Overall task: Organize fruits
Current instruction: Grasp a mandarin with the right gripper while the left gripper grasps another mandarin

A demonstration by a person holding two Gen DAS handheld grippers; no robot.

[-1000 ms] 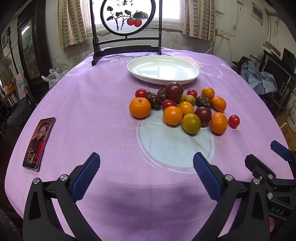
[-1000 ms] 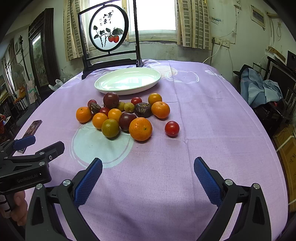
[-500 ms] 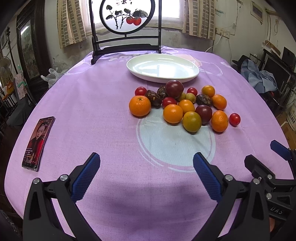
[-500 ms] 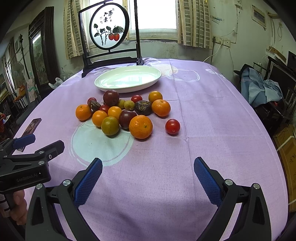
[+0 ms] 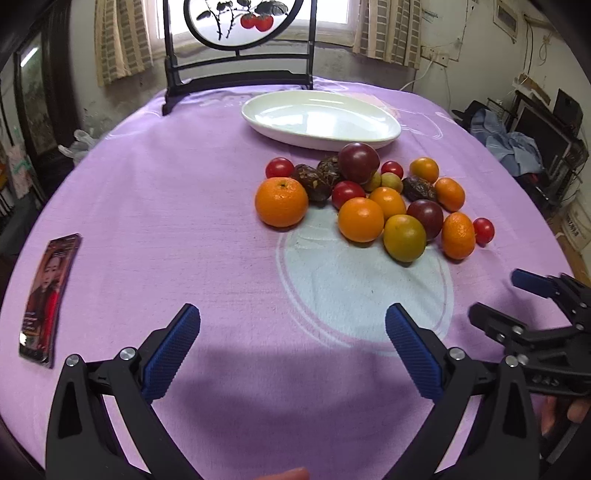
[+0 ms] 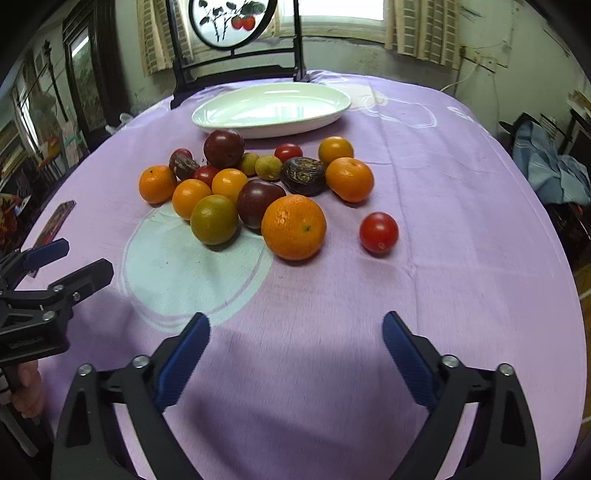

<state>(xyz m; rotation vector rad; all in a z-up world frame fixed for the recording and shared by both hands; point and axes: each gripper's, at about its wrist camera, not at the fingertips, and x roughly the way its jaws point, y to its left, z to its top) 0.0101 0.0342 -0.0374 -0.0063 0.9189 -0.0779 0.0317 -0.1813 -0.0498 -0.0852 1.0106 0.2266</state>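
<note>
A pile of fruit lies on the purple tablecloth: several oranges such as a big orange (image 5: pixel 281 201) (image 6: pixel 294 226), dark plums (image 5: pixel 358 163) (image 6: pixel 224 148), a green-orange fruit (image 5: pixel 404 237) (image 6: pixel 214 219), and a lone red tomato (image 5: pixel 483 230) (image 6: pixel 379 232). An empty white oval plate (image 5: pixel 321 119) (image 6: pixel 271 109) stands behind the pile. My left gripper (image 5: pixel 291 345) (image 6: pixel 68 258) is open and empty in front of the pile. My right gripper (image 6: pixel 295 349) (image 5: pixel 496 299) is open and empty, near the big orange and tomato.
A phone (image 5: pixel 48 297) (image 6: pixel 55 223) lies near the table's left edge. A dark wooden stand with a round fruit painting (image 5: pixel 240 22) (image 6: pixel 232 22) stands behind the plate. Clutter and blue cloth (image 6: pixel 550 166) lie off the table's right side.
Both grippers have moved forward toward the fruit pile, which looks larger and nearer. Both stay open. No fruit has moved.
</note>
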